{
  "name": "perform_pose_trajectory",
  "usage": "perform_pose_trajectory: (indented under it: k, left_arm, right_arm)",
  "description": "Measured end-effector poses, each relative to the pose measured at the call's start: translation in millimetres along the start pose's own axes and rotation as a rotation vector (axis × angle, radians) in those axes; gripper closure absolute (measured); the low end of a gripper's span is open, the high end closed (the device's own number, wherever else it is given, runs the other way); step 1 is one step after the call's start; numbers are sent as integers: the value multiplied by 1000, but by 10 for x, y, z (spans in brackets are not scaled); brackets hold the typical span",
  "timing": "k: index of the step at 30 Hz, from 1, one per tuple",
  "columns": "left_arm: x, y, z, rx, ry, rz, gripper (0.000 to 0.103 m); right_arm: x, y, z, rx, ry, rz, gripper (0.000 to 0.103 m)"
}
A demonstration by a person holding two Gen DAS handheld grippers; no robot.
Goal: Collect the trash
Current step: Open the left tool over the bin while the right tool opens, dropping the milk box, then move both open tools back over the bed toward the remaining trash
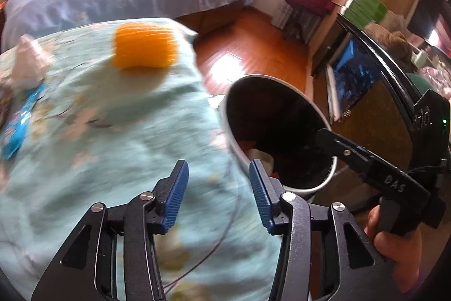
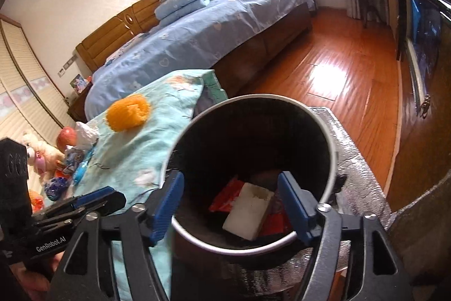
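A round trash bin [image 2: 332, 148] with a black inside stands by the teal floral bedspread [image 2: 141, 148]; it holds a white block [image 2: 248, 212] and red wrappers [image 2: 228, 195]. My right gripper [image 2: 232, 202] is open and empty, right above the bin's mouth. My left gripper [image 1: 217, 185] is open and empty over the bedspread [image 1: 112, 137], next to the bin [image 1: 239, 154]. On the bedspread lie an orange scrubber [image 1: 145, 45], a crumpled white tissue [image 1: 28, 61] and a blue wrapper [image 1: 18, 129]. The right gripper's finger [image 1: 366, 160] reaches over the bin in the left wrist view.
A red apple [image 2: 66, 137], a plush toy [image 2: 42, 153] and several small wrappers [image 2: 57, 184] lie at the bedspread's far end. A bed with a blue sheet [image 2: 197, 35] stands behind. A wooden floor [image 2: 324, 69] and a silver mat [image 2: 352, 160] lie beside the bin. A dark cabinet [image 2: 422, 47] stands to the right.
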State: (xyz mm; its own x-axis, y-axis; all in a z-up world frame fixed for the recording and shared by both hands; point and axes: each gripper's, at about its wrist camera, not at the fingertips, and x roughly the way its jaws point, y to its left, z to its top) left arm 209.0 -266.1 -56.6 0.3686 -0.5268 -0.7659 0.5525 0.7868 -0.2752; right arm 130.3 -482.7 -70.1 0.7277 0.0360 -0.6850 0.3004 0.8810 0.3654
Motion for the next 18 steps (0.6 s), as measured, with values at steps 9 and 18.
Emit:
perform_pose_trajectory:
  k: [9,18]
  left_arm:
    - [-294,439,-234,-94,-53,102,37]
    - [-582,829,-391,-148,-104,195,36]
  right_arm:
    - [87,480,-95,-77,22,55,18]
    - [233,968,-185,-158,51,103,17]
